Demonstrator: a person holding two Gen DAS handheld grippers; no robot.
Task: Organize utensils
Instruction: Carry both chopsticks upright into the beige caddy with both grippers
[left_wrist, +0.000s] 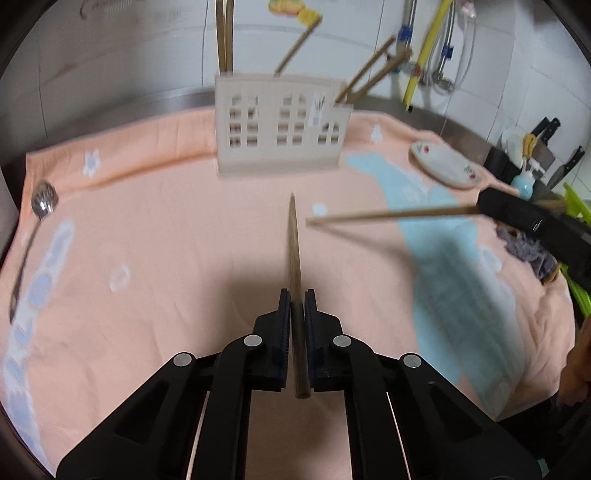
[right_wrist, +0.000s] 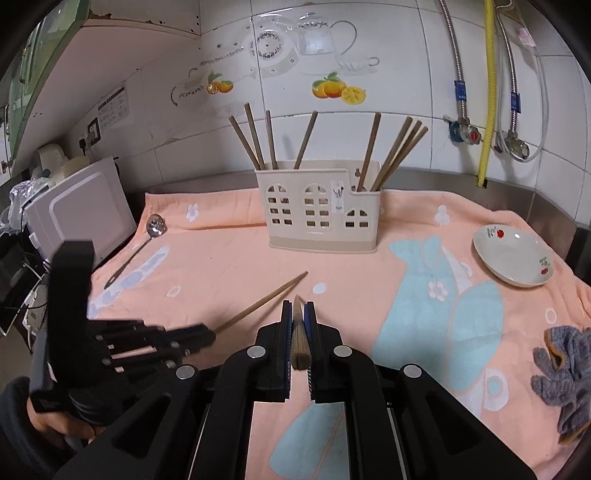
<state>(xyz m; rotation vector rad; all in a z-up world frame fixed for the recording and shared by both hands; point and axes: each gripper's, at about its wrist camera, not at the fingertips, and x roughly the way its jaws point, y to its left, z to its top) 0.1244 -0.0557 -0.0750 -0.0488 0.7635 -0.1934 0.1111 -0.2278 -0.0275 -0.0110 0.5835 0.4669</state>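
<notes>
A beige utensil holder (right_wrist: 323, 212) with several wooden chopsticks (right_wrist: 395, 155) stands on the peach towel (right_wrist: 229, 266); it also shows in the left wrist view (left_wrist: 280, 125). My left gripper (left_wrist: 295, 299) is shut on a wooden chopstick (left_wrist: 294, 251) pointing toward the holder. My right gripper (right_wrist: 298, 306) is shut on another chopstick (right_wrist: 298, 336). In the left wrist view that chopstick (left_wrist: 388, 214) crosses in from the right. In the right wrist view the left gripper (right_wrist: 207, 336) holds its chopstick (right_wrist: 266, 299) above the towel. A metal ladle (right_wrist: 155, 225) lies at the towel's left edge.
A white dish (right_wrist: 513, 254) with red flowers sits at the right of the towel. A grey cloth (right_wrist: 565, 373) lies at the right edge. A white appliance (right_wrist: 81, 210) stands at the left. Knives (left_wrist: 546, 129) stand at the far right. Pipes (right_wrist: 489, 92) run down the tiled wall.
</notes>
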